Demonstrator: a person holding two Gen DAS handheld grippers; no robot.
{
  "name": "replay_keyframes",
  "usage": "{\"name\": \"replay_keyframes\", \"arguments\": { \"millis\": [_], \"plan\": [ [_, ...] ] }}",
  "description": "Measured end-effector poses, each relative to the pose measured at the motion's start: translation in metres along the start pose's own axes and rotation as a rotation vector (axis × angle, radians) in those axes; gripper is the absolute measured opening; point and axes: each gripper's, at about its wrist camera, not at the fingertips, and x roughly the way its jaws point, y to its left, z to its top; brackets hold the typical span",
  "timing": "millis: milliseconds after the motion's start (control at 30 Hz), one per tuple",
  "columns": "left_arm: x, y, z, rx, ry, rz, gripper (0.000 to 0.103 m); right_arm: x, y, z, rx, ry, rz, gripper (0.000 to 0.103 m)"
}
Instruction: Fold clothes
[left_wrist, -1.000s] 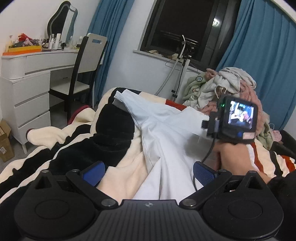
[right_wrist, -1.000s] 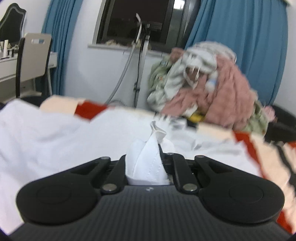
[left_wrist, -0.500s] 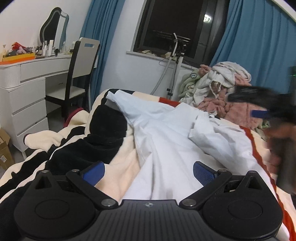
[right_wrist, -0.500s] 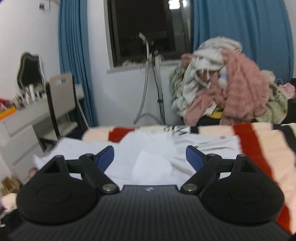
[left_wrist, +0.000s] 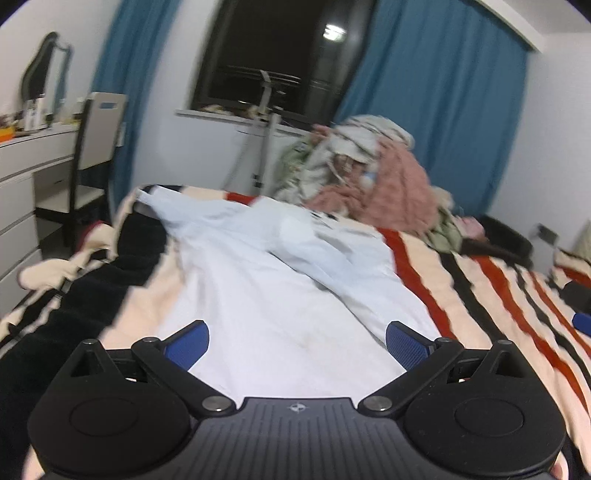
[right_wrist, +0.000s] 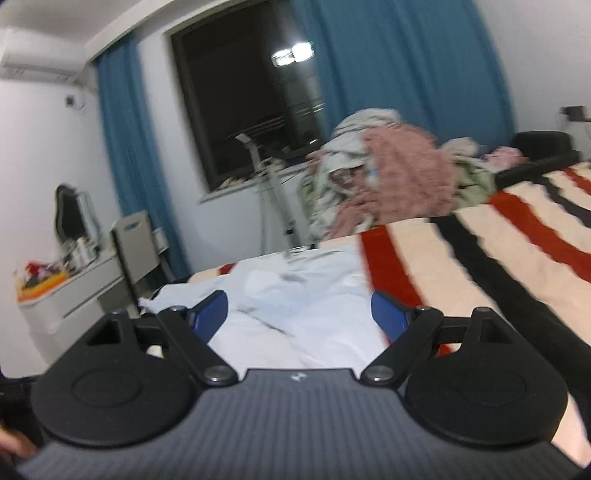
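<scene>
A white garment lies spread on the striped blanket of the bed, with one sleeve folded across its middle. It also shows in the right wrist view. My left gripper is open and empty, low over the garment's near hem. My right gripper is open and empty, above the garment's near part. A blue pad of the right gripper shows at the right edge of the left wrist view.
A pile of mixed clothes sits at the far end of the bed, below blue curtains and a dark window. A chair and a white dresser stand to the left. A stand rises behind the bed.
My right gripper let go of the white cloth, opened, and drew back to the right. The sleeve now lies folded over the garment. My left gripper shifted forward over the hem.
</scene>
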Motion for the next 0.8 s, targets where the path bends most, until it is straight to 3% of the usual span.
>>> {"name": "replay_keyframes", "arguments": {
  "millis": [233,567,667,800],
  "plan": [
    [0.009,-0.041,-0.025,0.001,0.123,-0.144,0.092,-0.027,-0.075,0.015,0.263,-0.109,-0.056,0.086],
    [0.022,-0.142,-0.059,0.084,0.258,-0.301,0.065,-0.044,-0.113,0.012,0.308,-0.225,-0.204,0.087],
    [0.019,-0.181,-0.077,0.181,0.266,-0.350,0.053,-0.049,-0.131,0.010,0.358,-0.264,-0.223,0.087],
    [0.021,-0.218,-0.108,0.341,0.302,-0.408,0.048,-0.052,-0.164,0.005,0.503,-0.252,-0.226,0.088]
  ]
}}
